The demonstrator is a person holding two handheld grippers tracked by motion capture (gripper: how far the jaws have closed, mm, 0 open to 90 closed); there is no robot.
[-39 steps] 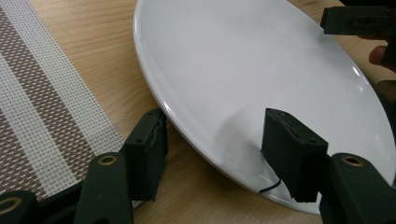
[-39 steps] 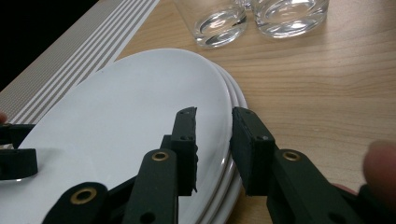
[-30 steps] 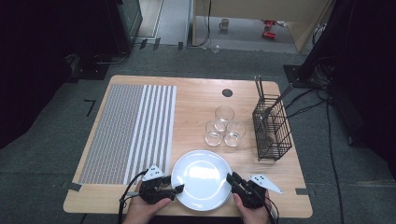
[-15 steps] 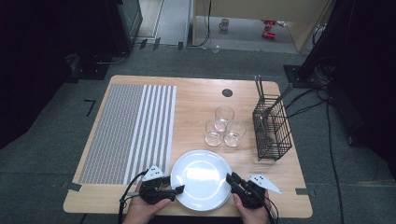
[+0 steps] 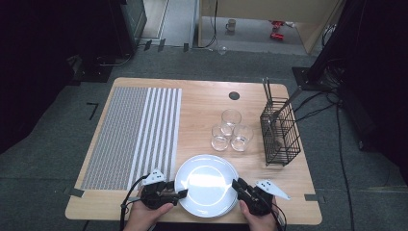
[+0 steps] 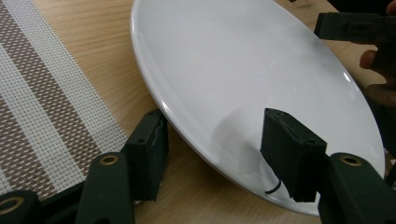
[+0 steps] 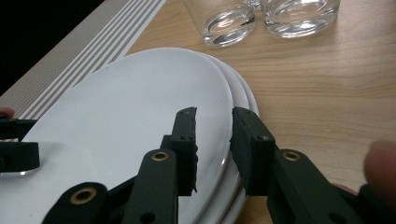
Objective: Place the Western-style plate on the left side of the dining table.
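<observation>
Wooden table (image 5: 202, 103), near edge: stack of white plates (image 5: 206, 183) beside striped mat (image 5: 132, 134). Left gripper (image 5: 182, 193) jaws just closing, astride top plate's rim, not yet pressing. Right gripper (image 5: 236, 185) jaws narrow, straddling opposite rim; clamped or not, cannot tell.

The wooden bench (image 5: 202, 103) carried a striped mat (image 5: 132, 134) on its left half. A stack of white plates (image 5: 207, 185) sat at the near edge, three glasses (image 5: 231, 130) stood close together past it, and a wire basket (image 5: 280, 137) stood at the right.
</observation>
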